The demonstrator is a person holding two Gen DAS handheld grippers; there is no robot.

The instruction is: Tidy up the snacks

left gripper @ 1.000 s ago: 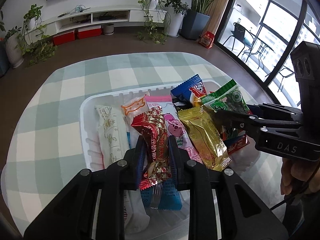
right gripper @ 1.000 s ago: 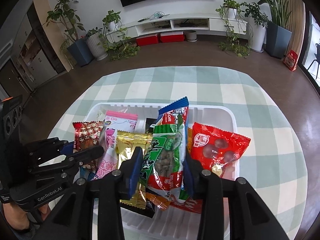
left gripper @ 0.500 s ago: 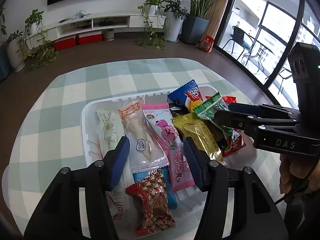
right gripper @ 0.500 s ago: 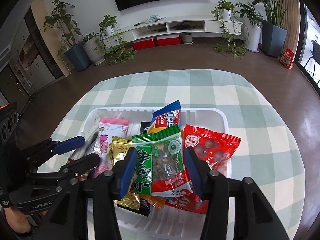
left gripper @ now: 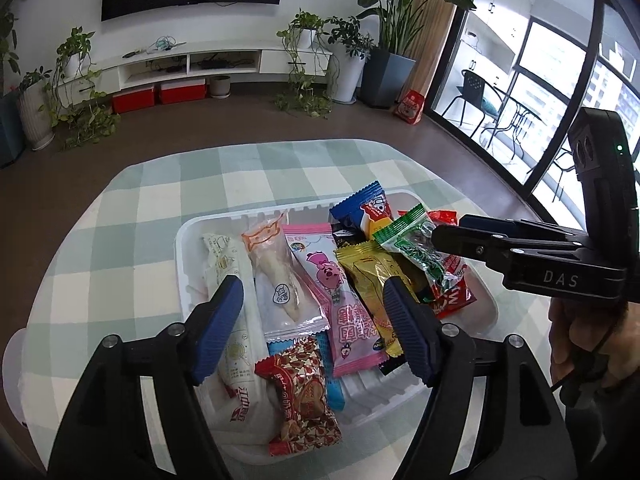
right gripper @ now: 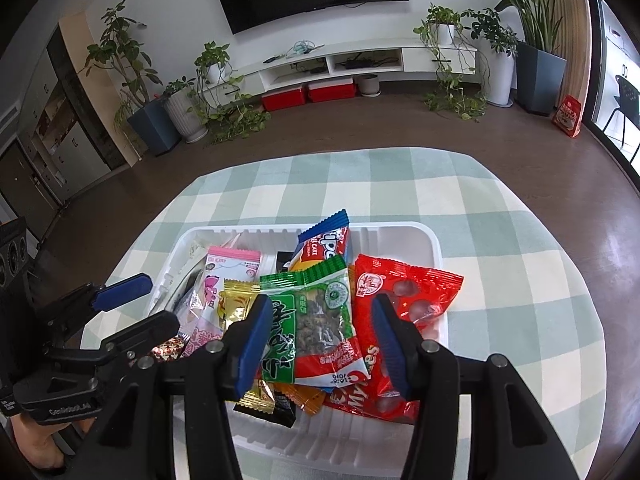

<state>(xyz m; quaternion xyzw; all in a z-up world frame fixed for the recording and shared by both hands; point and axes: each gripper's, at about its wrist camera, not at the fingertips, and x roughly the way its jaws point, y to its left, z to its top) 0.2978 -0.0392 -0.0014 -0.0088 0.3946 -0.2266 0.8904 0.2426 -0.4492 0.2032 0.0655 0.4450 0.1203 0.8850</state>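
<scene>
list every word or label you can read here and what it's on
"DAS": side of the right tool.
"GenRobot.AI": side of the left tool, small but legible.
"My...es", partly covered: red bag.
"...ipe" and "CAKE", cut off: blue pack.
Chinese print on the green bag, pink pack, brown pack and white pack: unreadable.

White tray (left gripper: 182, 248), green-white checked cloth (left gripper: 120, 216), pink packet (left gripper: 332, 280), red bag (right gripper: 404, 292).
</scene>
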